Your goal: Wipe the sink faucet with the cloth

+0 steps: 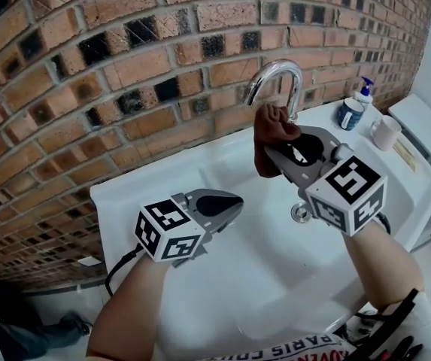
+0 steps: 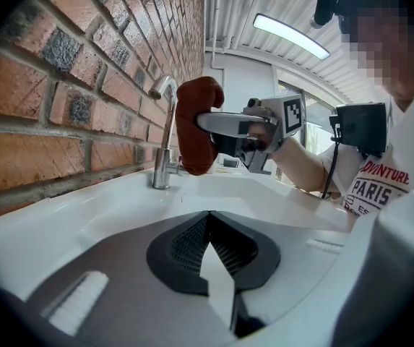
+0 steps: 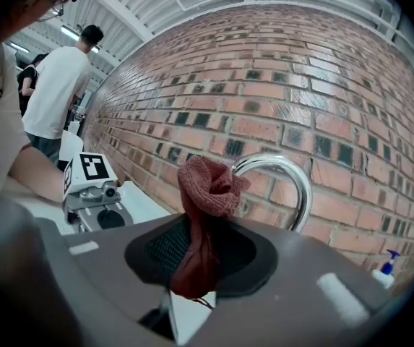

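A chrome gooseneck faucet (image 1: 277,77) (image 2: 165,132) (image 3: 282,176) rises at the back of the white sink (image 1: 200,175). My right gripper (image 1: 279,153) (image 3: 196,255) is shut on a reddish-brown cloth (image 1: 271,134) (image 2: 196,125) (image 3: 203,215), bunched and held up just in front of the faucet's arch, close to its spout but apart from it as far as I can tell. My left gripper (image 1: 234,201) (image 2: 210,255) hovers shut over the basin's left side, holding nothing.
A brick wall (image 1: 125,59) stands right behind the sink. On the right ledge sit a blue soap pump bottle (image 1: 353,107) (image 3: 384,270) and a white mug (image 1: 385,132). The drain (image 1: 301,213) lies under the right gripper. A person in white (image 3: 55,96) stands far off.
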`<move>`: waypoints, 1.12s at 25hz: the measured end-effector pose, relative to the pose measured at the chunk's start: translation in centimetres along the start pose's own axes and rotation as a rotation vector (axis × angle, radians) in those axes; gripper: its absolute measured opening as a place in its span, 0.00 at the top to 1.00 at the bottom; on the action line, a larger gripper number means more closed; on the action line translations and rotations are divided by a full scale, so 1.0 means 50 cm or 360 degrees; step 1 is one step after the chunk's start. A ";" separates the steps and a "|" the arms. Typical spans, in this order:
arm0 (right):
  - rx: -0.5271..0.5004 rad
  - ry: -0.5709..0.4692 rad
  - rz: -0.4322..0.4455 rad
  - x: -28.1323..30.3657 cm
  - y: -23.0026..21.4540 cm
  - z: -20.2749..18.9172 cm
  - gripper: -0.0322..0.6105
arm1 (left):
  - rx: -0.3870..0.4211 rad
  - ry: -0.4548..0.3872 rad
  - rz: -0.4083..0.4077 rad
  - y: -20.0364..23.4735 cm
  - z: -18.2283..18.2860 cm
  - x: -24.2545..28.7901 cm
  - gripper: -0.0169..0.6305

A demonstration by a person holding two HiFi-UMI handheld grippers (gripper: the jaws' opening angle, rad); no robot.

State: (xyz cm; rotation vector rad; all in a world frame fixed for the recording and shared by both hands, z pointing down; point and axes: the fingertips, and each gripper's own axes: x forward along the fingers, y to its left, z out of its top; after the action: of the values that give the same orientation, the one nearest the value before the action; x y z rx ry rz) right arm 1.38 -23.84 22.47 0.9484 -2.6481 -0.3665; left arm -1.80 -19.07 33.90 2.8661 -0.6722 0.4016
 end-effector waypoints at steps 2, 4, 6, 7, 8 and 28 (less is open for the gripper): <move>0.0050 0.0023 0.0035 -0.007 0.019 -0.018 0.81 | 0.0001 0.0001 -0.0001 0.001 0.000 0.000 0.97; 0.0136 0.0035 0.0059 -0.006 0.032 -0.043 0.81 | 0.0002 -0.0001 0.0000 0.002 0.001 -0.001 0.97; 0.0223 0.0064 0.0089 0.002 0.046 -0.078 0.81 | 0.0000 -0.0004 -0.0001 0.001 0.000 0.000 0.97; 0.0252 0.0086 0.0114 0.008 0.056 -0.096 0.81 | -0.0001 -0.0005 -0.0002 0.000 0.001 0.000 0.97; 0.0271 0.0109 0.0141 0.014 0.066 -0.112 0.81 | -0.0001 -0.0005 -0.0001 0.000 0.001 0.000 0.97; 0.0375 0.0297 0.0512 0.036 0.155 -0.217 0.82 | 0.0001 -0.0006 0.0000 0.001 0.001 -0.001 0.97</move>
State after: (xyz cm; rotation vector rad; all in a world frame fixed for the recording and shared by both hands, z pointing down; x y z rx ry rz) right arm -0.40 -20.68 35.40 0.5675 -2.6448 0.1053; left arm -1.86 -19.13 33.84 2.8683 -0.6726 0.3969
